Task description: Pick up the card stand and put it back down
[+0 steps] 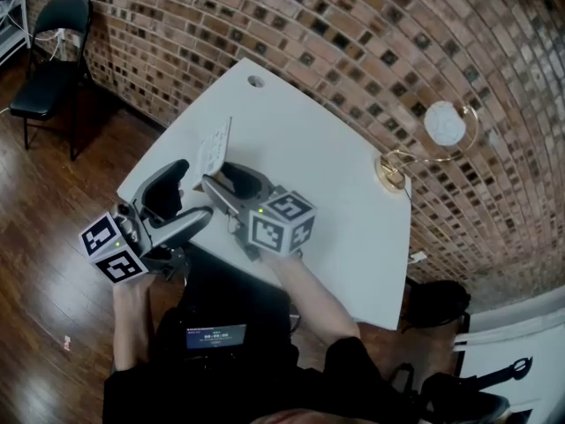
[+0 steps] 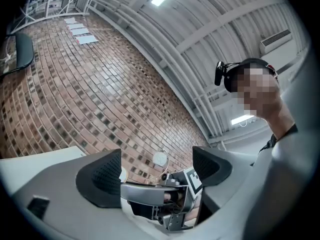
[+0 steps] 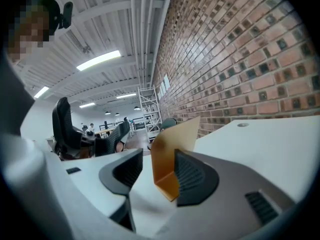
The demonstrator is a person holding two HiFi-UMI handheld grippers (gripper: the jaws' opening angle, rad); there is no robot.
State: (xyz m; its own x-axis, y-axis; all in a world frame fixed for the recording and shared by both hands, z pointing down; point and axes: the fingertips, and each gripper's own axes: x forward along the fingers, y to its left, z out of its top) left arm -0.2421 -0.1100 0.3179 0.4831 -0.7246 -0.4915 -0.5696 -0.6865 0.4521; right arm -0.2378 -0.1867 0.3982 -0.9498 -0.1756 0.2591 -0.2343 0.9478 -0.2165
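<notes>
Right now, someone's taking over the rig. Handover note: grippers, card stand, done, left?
Left gripper: open, empty, by the table's near left corner, aimed up at the brick wall.
Right gripper: open, jaws straddling the thin amber translucent plastic card stand. The stand is close against one jaw, the other is clear of it, so no grip.
Stand: upright on the white table, near its left edge.
Done: cannot tell whether it was already lifted and set down.
Left: if not, close, lift, put back, release. Otherwise back the right gripper out.
</notes>
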